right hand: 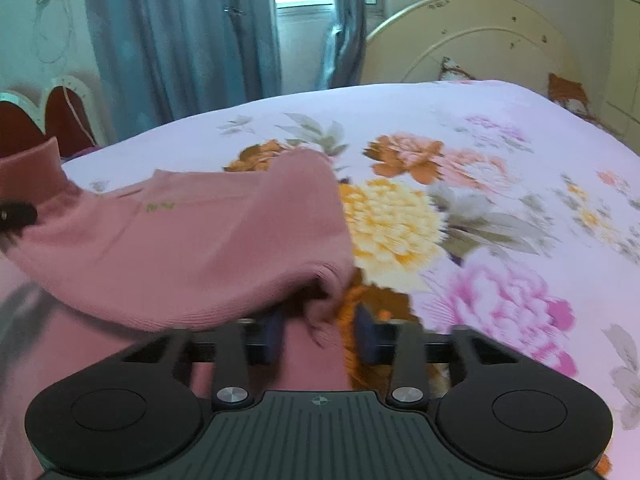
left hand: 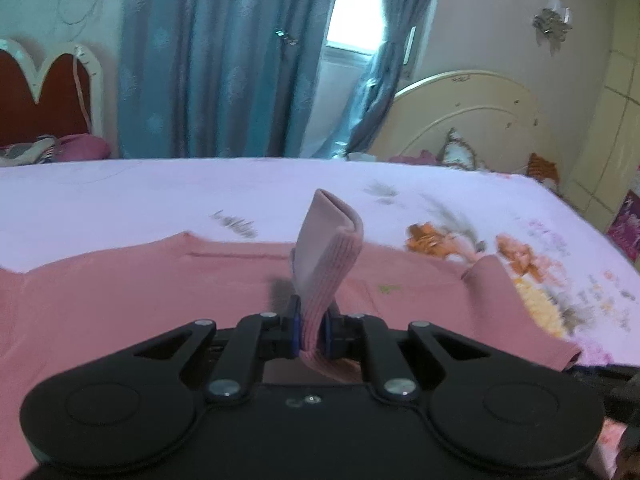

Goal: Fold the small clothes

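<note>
Left gripper (left hand: 311,334) clamps ribbed cuff (left hand: 332,248); right gripper (right hand: 316,334) straddles sweater (right hand: 192,240) edge, contact unclear (blurred). Step: grasping for fold. Next: lift together, fold far.

sweater (left hand: 160,300): pink knit cloth, matt, finely ribbed at cuff and hem | bed sheet (right hand: 500,168): smooth printed cotton-like cloth, flowered, matt | left tool (left hand: 311,330): matt black plastic, shiny metal rivets | right tool (right hand: 320,334): matt black plastic, ridged top | curtain (left hand: 208,60): blue cloth, faint sheen | headboard (right hand: 472,36): cream painted wood, smooth
</note>
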Tool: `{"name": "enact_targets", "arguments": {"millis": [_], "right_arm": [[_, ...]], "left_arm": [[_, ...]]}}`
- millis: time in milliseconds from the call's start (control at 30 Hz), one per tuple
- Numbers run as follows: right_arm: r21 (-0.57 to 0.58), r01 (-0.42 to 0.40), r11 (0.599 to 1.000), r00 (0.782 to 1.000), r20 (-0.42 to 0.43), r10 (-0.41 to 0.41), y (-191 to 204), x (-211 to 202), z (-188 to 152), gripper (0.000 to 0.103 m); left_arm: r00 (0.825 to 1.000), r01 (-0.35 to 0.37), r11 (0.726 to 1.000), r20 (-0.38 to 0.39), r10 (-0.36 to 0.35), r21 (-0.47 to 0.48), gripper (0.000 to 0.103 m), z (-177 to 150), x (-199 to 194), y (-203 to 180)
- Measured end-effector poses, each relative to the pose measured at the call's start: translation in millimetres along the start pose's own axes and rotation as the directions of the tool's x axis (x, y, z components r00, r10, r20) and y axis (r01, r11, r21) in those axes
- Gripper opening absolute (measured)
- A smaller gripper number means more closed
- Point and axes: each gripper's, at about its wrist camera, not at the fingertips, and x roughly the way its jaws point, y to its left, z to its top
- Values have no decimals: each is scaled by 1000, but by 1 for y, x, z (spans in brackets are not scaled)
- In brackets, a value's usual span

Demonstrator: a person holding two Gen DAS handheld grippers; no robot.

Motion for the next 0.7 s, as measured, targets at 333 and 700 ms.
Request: {"name": "enact_targets", "arguments": {"millis": [333,700], "right_arm": [[112,50,993,999,-20,-48,-23,-9,-7,5],[120,-20,993,1000,11,19,-38,-45,2,34]], "left_arm": [[991,-109,991,-91,102,-73,26,-35,13,41],[993,-71,980,-110,51,-185,22,-32,13,59]]}}
